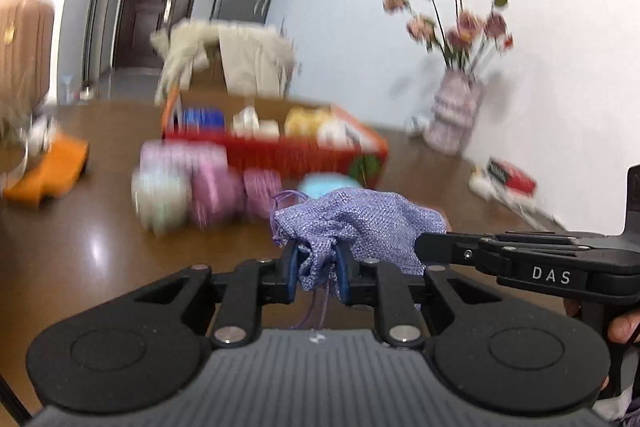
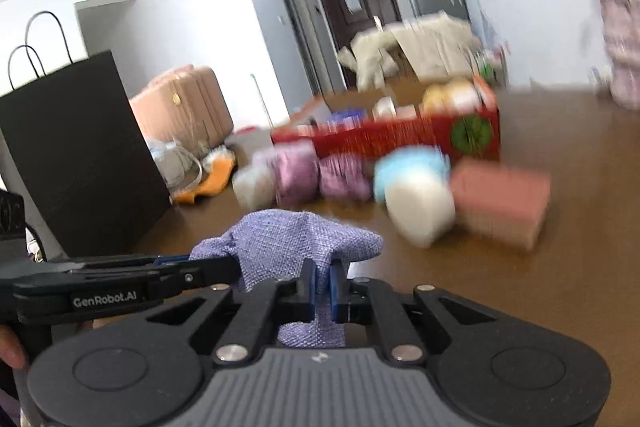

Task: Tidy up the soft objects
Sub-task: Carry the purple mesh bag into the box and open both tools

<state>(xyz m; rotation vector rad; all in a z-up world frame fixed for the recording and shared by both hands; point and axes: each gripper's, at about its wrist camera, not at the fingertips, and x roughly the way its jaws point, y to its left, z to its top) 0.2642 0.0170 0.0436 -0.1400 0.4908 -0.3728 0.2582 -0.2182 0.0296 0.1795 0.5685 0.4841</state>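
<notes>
A lilac woven drawstring pouch (image 1: 360, 223) hangs above the brown table, held between both grippers. My left gripper (image 1: 318, 269) is shut on its gathered neck, and the cords dangle below the pads. In the right wrist view my right gripper (image 2: 322, 287) is shut on the other end of the pouch (image 2: 288, 235). The left gripper (image 2: 236, 269) reaches in from the left there. Beyond the pouch, blurred pink yarn balls (image 1: 216, 195), a pale one (image 2: 420, 211) and a light blue one (image 2: 412, 167) lie on the table.
A red cardboard box (image 1: 304, 155) with several items in it stands behind the yarn. A pink box (image 2: 500, 207) sits at the right, a vase of flowers (image 1: 452, 115) by the wall, a black paper bag (image 2: 80, 155) at the left and an orange object (image 1: 48, 171) far left.
</notes>
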